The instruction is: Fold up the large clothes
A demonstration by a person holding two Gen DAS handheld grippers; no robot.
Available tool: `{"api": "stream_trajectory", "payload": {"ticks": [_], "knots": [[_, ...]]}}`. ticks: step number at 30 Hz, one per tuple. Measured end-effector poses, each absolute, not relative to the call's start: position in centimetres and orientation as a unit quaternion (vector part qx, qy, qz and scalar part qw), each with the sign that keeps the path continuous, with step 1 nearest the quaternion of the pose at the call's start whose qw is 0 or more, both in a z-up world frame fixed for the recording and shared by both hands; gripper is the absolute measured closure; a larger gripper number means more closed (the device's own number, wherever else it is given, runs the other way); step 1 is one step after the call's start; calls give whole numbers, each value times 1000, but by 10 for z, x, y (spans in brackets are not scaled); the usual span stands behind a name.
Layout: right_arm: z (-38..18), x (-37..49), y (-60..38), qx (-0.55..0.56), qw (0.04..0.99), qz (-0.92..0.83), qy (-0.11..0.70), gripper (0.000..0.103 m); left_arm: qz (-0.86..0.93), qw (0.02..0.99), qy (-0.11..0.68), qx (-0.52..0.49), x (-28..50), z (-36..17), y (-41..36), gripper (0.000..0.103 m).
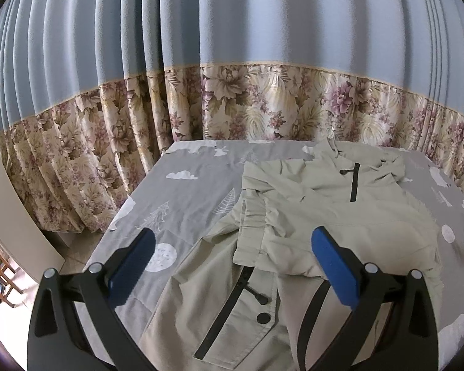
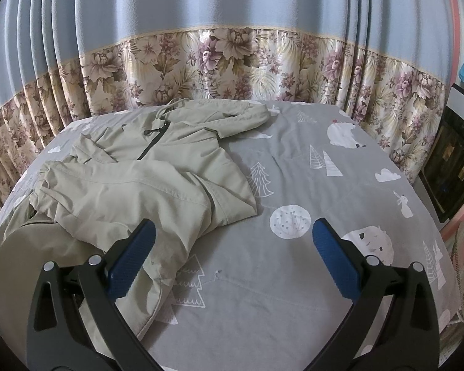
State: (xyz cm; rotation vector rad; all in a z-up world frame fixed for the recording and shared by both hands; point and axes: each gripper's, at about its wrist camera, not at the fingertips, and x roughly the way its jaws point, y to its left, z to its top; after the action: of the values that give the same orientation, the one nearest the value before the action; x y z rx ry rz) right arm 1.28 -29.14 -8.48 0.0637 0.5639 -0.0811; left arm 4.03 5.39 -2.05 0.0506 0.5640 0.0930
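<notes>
Jacket of pale khaki woven cloth with black zips (image 1: 309, 216) lies rumpled on the grey printed bedsheet (image 1: 182, 204), directly ahead of the left tool (image 1: 233, 262) and ahead-left of the right tool (image 2: 232, 256). Both tools hang above it with jaws spread wide, holding nothing. A good fold probably starts by pinching the nearest hem edge (image 2: 157, 284) with each tool well apart, catching one layer only, then lifting evenly.

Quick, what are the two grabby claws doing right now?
Left gripper: open, holding nothing, above the beige jacket.
Right gripper: open, holding nothing, above the grey bedsheet.
</notes>
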Motion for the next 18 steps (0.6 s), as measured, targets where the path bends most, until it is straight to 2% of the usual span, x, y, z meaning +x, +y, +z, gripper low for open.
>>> {"api": "stream_trajectory", "payload": {"ticks": [18], "knots": [[-85,12,-293,31,959,-49,278,3,47,958,283,23,43,-17,55,2]]}}
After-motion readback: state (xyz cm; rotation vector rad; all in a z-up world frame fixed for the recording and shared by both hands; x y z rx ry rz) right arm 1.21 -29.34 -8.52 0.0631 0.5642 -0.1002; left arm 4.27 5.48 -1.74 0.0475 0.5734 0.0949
